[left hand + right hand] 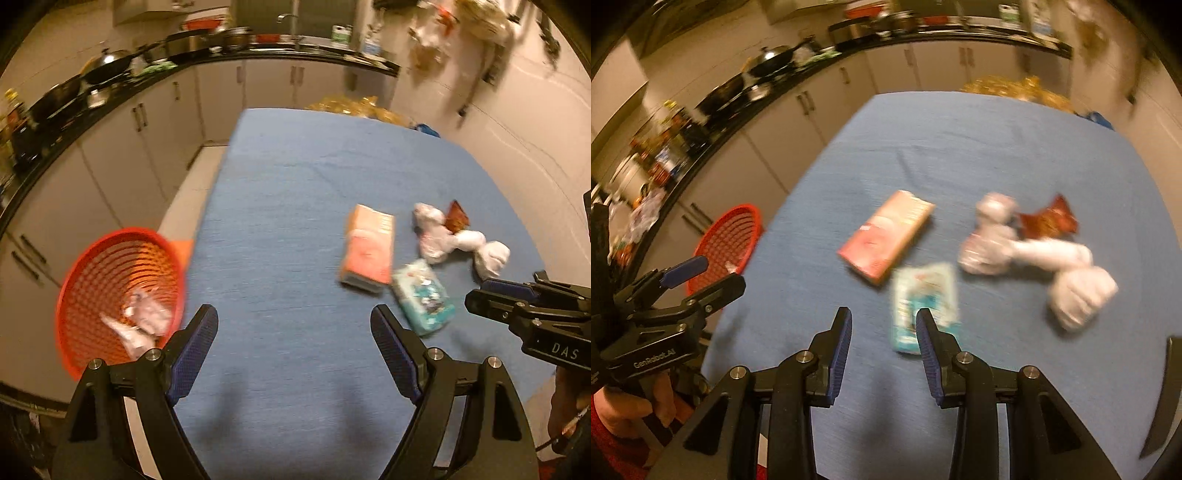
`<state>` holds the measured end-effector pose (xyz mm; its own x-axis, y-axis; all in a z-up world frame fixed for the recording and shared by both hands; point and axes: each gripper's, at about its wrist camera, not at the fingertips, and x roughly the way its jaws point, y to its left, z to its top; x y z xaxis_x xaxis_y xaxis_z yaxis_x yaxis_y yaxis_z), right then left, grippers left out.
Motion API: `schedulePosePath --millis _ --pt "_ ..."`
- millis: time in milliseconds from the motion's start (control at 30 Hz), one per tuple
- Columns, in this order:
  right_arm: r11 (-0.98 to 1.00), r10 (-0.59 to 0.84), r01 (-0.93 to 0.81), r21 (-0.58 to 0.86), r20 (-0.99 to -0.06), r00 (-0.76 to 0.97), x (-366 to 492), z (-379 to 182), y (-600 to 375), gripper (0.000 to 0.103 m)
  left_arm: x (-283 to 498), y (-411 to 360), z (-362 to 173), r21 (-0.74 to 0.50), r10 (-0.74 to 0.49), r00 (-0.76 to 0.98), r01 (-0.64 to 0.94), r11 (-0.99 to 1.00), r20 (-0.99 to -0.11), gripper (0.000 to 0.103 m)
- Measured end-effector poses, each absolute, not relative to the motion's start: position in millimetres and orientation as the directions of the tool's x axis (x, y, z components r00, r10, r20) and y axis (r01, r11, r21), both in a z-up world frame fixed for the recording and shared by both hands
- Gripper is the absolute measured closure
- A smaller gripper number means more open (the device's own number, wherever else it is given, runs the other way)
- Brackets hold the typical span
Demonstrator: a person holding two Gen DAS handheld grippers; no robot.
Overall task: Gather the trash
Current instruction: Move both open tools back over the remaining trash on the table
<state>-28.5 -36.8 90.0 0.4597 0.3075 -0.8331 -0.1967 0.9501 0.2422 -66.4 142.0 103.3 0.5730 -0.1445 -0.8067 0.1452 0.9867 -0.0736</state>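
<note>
On the blue-clothed table (295, 177) lie an orange-pink box (367, 249) (886, 236), a teal tissue pack (421, 297) (925, 295), crumpled white wads (432, 236) (1078, 291) and a red-brown wrapper (457, 216) (1049, 219). A red mesh basket (122, 288) (727, 240) off the table's left edge holds crumpled white paper (140, 321). My left gripper (293, 314) (713, 277) hovers wide open over bare cloth beside the basket, with nothing in it. My right gripper (883, 317) (480, 293) stands partly open with nothing between its fingers. The teal pack lies just beyond its right fingertip.
A black kitchen counter (110, 85) crowded with pots and bottles curves along the left and back above white cabinets. Yellow bags (351, 107) sit past the table's far edge. A person's hand (624, 410) holds the left gripper's handle.
</note>
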Motion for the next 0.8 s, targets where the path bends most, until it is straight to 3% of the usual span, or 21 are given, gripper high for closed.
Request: schedulePosePath --millis 400,800 --pt "0.967 0.247 -0.071 0.244 -0.837 0.487 -42 92 -117 0.060 -46 63 69 -0.195 -0.271 0.422 0.215 0.957 -0.865 0.019" --pt "0.972 0.209 -0.010 0.233 -0.849 0.486 -49 87 -177 0.058 -24 16 35 -0.184 -0.238 0.369 0.174 0.967 -0.898 0.019"
